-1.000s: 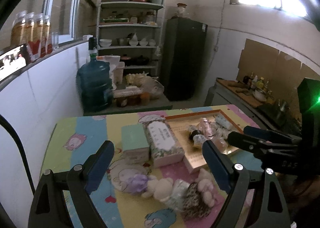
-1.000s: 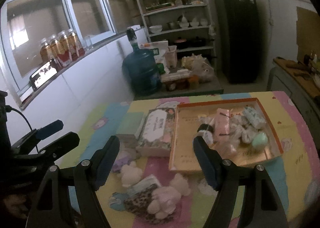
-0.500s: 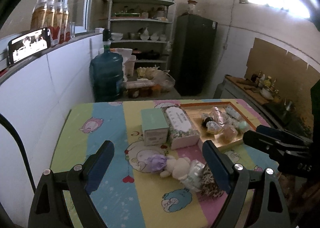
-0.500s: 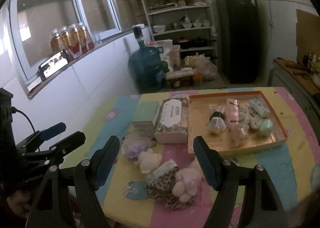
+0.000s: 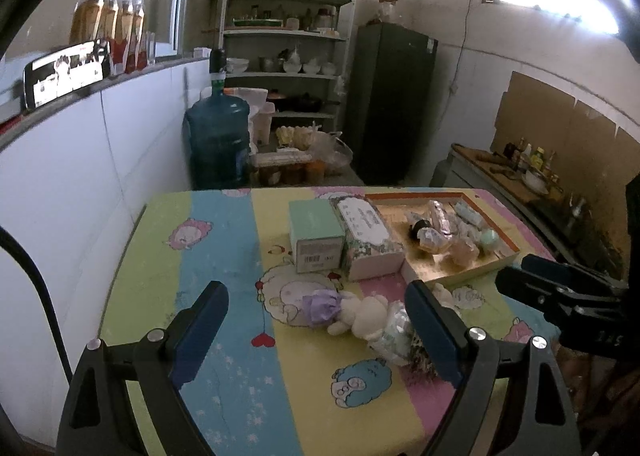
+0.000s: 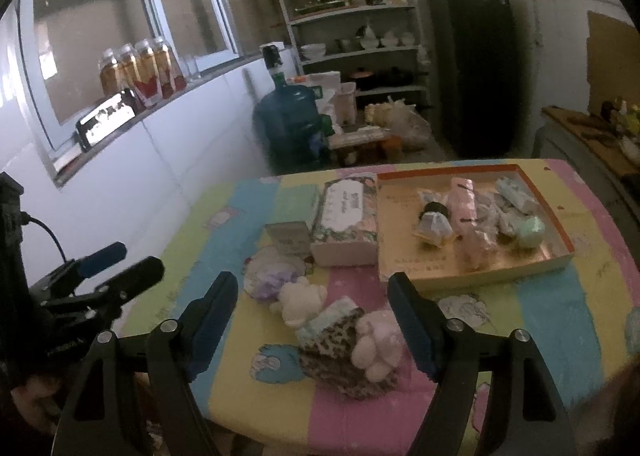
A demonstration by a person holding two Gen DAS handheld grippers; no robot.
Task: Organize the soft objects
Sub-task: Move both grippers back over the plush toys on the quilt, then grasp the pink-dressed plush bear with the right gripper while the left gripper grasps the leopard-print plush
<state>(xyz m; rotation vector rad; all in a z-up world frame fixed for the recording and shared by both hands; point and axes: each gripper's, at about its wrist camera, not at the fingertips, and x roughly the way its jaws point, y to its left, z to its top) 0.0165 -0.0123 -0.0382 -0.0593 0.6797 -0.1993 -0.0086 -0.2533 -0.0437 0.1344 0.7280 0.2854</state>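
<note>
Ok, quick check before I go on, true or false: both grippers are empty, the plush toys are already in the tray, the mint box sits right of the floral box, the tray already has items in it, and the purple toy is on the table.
1. Both the left gripper and the right gripper are open and empty. True.
2. The plush toys are in the tray. False: they lie on the table, in front of the tray.
3. The mint box sits right of the floral box. False: it is to its left.
4. The tray already has items in it. True.
5. The purple toy is on the table. True.
</note>
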